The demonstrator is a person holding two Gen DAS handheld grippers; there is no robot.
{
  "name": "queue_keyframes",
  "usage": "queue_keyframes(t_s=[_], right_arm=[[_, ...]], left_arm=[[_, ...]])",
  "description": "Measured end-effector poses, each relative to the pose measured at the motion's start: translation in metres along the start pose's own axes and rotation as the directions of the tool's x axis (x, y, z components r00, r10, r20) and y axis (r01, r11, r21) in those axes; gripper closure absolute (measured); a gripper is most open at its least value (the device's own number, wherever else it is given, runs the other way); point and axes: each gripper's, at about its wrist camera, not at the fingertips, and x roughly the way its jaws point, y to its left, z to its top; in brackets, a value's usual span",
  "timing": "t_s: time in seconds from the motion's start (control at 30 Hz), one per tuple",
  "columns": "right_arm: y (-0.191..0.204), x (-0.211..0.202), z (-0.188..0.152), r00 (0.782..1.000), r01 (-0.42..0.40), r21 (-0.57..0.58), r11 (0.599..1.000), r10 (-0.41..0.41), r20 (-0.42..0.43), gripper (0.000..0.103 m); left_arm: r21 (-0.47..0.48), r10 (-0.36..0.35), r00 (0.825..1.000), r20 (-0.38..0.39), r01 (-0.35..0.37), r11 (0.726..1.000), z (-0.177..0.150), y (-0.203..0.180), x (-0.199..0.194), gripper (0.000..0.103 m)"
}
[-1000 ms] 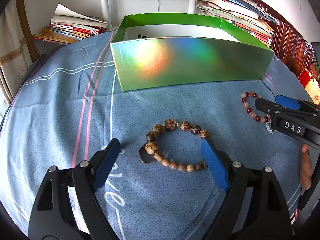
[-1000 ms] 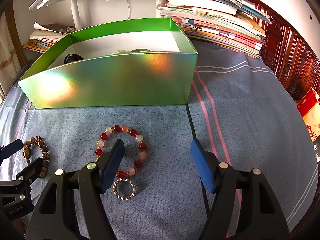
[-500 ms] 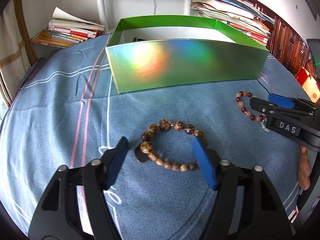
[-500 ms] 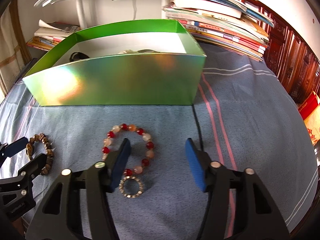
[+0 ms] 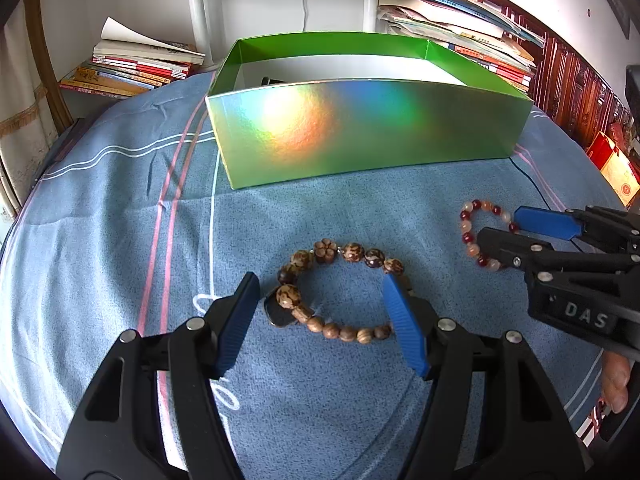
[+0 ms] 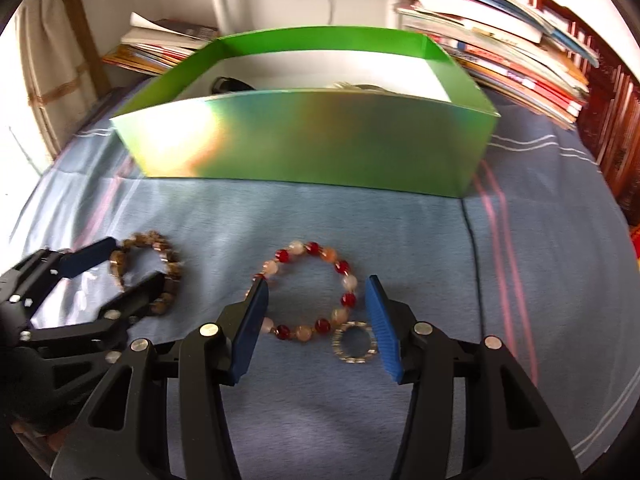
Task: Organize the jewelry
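Observation:
A brown wooden bead bracelet [image 5: 336,292] lies on the blue cloth, also in the right wrist view [image 6: 150,276]. My left gripper [image 5: 324,320] is open, its blue fingers on either side of the bracelet's near part. A red and pale bead bracelet [image 6: 310,292] with a small silver ring [image 6: 354,342] beside it lies to the right; it also shows in the left wrist view [image 5: 478,232]. My right gripper [image 6: 316,320] is open and straddles it. A shiny green box [image 5: 368,136] stands open behind, with dark and pale items inside.
The blue striped cloth [image 5: 120,240] covers the table. Stacks of books [image 5: 136,68] lie behind the box at left and right [image 6: 520,52]. A white lamp post [image 5: 198,12] rises at the back. A thin black cable [image 6: 470,232] runs right of the box.
Both grippers have narrowed and come down closer around their bracelets. The right gripper has shifted left, so the red bracelet now lies between its fingers.

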Motion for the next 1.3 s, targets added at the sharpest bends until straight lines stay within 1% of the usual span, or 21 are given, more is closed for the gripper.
queue_keyframes(t_s=[0.1, 0.23, 0.33, 0.63, 0.77, 0.97, 1.03, 1.07, 1.1, 1.13, 1.2, 1.3], right_arm=[[-0.002, -0.002, 0.005, 0.999, 0.026, 0.010, 1.000, -0.026, 0.024, 0.051], [-0.010, 0.008, 0.009, 0.997, 0.076, 0.041, 0.996, -0.076, 0.005, 0.051], [-0.010, 0.010, 0.010, 0.994, 0.106, 0.027, 0.994, -0.106, 0.018, 0.051], [-0.012, 0.010, 0.007, 0.994, 0.107, 0.029, 0.994, -0.108, 0.027, 0.048], [-0.014, 0.010, 0.006, 0.993, 0.112, 0.032, 0.993, -0.113, 0.035, 0.044], [-0.014, 0.009, 0.006, 0.992, 0.115, 0.030, 0.993, -0.116, 0.038, 0.044], [-0.014, 0.008, 0.005, 0.993, 0.107, 0.029, 0.994, -0.108, 0.043, 0.054], [-0.014, 0.007, 0.005, 0.993, 0.104, 0.028, 0.994, -0.106, 0.051, 0.066], [-0.013, 0.006, 0.005, 0.993, 0.103, 0.029, 0.994, -0.105, 0.052, 0.070], [-0.013, 0.006, 0.004, 0.993, 0.106, 0.032, 0.994, -0.108, 0.055, 0.071], [-0.013, 0.005, 0.004, 0.993, 0.104, 0.032, 0.994, -0.106, 0.058, 0.080], [-0.013, 0.005, 0.003, 0.993, 0.105, 0.035, 0.994, -0.107, 0.057, 0.086]], left_arm=[[0.001, -0.004, 1.000, 0.000, 0.004, 1.000, 0.000, 0.000, 0.000, 0.038], [0.004, -0.007, 1.000, -0.001, 0.007, 1.000, 0.000, 0.000, 0.001, 0.036], [0.007, -0.009, 1.000, -0.003, 0.009, 1.000, 0.001, 0.000, 0.001, 0.035], [0.009, -0.011, 1.000, -0.011, 0.011, 1.000, 0.002, -0.001, 0.003, 0.031], [0.008, -0.011, 1.000, -0.014, 0.011, 1.000, 0.002, 0.000, 0.003, 0.026], [0.008, -0.010, 1.000, -0.015, 0.010, 1.000, 0.002, 0.000, 0.004, 0.025], [0.008, -0.011, 1.000, -0.015, 0.011, 1.000, 0.002, 0.000, 0.004, 0.025], [0.008, -0.010, 1.000, -0.015, 0.010, 1.000, 0.001, 0.000, 0.004, 0.025], [0.008, -0.010, 1.000, -0.015, 0.011, 1.000, 0.001, 0.000, 0.004, 0.025], [0.008, -0.010, 1.000, -0.015, 0.010, 1.000, 0.002, 0.000, 0.004, 0.025], [0.008, -0.011, 1.000, -0.015, 0.011, 1.000, 0.001, 0.000, 0.004, 0.025], [0.008, -0.010, 1.000, -0.015, 0.010, 1.000, 0.002, 0.000, 0.005, 0.025]])
